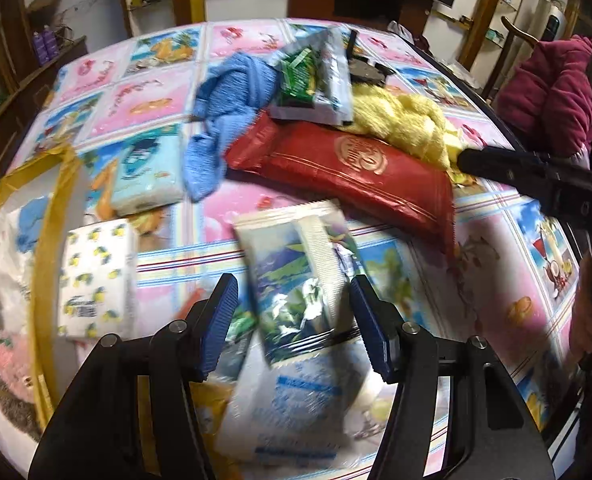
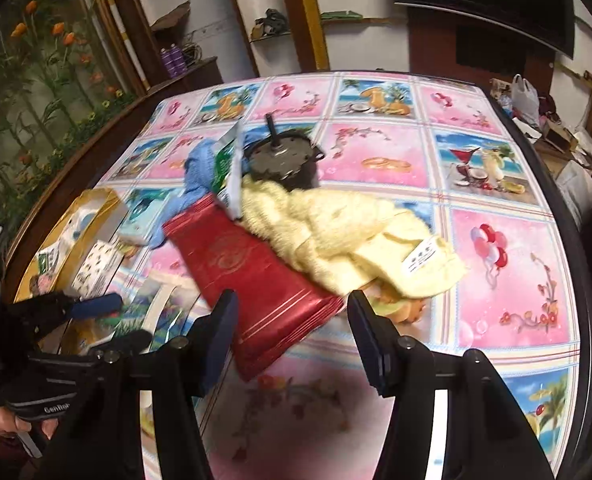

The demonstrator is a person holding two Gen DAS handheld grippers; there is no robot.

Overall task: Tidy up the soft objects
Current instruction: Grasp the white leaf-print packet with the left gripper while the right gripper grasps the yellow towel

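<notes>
My left gripper [image 1: 292, 300] is open over a blue-green foil pouch [image 1: 299, 276] lying on other packets [image 1: 296, 396] at the table's near edge. A red packet [image 1: 359, 168], a blue cloth [image 1: 232, 96], a yellow knit cloth [image 1: 403, 120] and a green-silver pouch [image 1: 315, 76] lie in a pile beyond. My right gripper [image 2: 292, 312] is open and empty, just above the near end of the red packet [image 2: 252, 272], with the yellow knit cloth [image 2: 347, 232] to its right. The left gripper shows in the right wrist view [image 2: 112, 320].
A yellow-rimmed box [image 1: 44, 216] at the left holds soft items; tissue packs [image 1: 96, 280] lie beside it. A dark round device [image 2: 284, 160] stands behind the pile. The table [image 2: 495, 240] has a patterned pink cover; a person in a maroon jacket [image 1: 551, 92] sits at right.
</notes>
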